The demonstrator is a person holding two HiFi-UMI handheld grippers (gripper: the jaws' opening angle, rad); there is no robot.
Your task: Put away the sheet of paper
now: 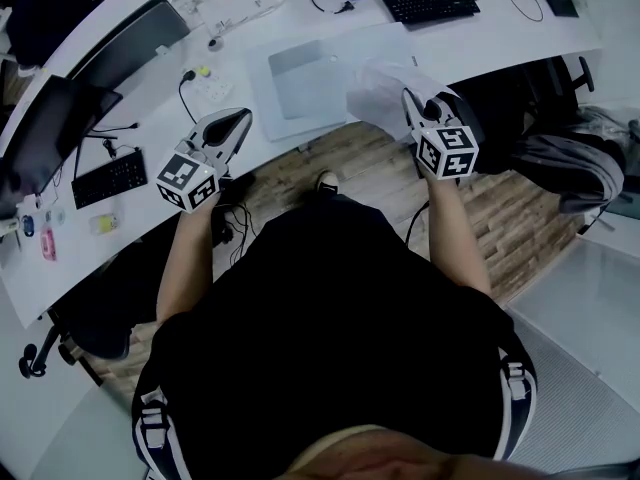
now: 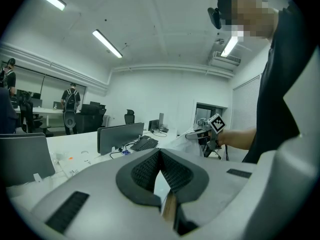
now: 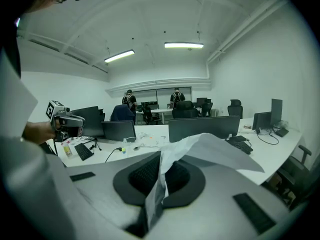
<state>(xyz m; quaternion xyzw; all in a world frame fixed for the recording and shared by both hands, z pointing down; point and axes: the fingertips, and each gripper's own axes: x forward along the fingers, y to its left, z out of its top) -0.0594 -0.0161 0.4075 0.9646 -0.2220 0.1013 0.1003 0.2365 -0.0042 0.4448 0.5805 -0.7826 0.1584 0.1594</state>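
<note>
Paper sheet (image 1: 378, 93) hangs crumpled in the clenched right claw (image 1: 413, 100), just above the near edge of the white bench (image 1: 510, 38). The left claw (image 1: 238, 120) hovers over that same edge, pressed together on nothing.

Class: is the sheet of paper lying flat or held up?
Held up: the right gripper is shut on the creased sheet of paper, off the desk.

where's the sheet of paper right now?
Head view, right side: the sheet of paper is pinched in the right claw, at the near edge of the white desk, just right of the grey pad.
</note>
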